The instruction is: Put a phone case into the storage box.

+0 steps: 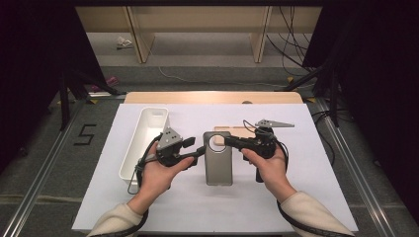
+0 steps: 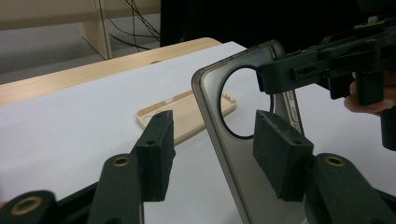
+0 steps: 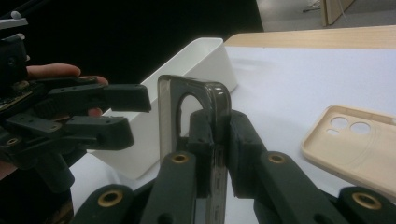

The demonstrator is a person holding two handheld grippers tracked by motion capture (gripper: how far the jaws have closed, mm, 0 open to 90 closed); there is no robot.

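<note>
While your right gripper (image 3: 217, 140) pinches the grey phone case (image 1: 218, 159) by its edge near the camera ring, your left gripper (image 2: 212, 154) straddles it, jaws spread, not yet pressing. It looks light, thin and flexible; grip the rim. Farther off, the right gripper view shows a beige phone case's (image 3: 357, 147) lens holes.

- Lab / recording setup, not a home.
- White sheet (image 1: 163, 207) taped over wooden table (image 1: 212, 97), w/ black curtains (image 1: 34, 59) both sides.
- Aluminium rails (image 1: 44, 163) on grey floor, number "5" (image 1: 85, 134) marked there.
- Loose cables (image 1: 291, 44) across floor at back, near bare plywood shelving (image 1: 197, 19).
- Tripod legs (image 1: 66, 94) by table corners.
</note>
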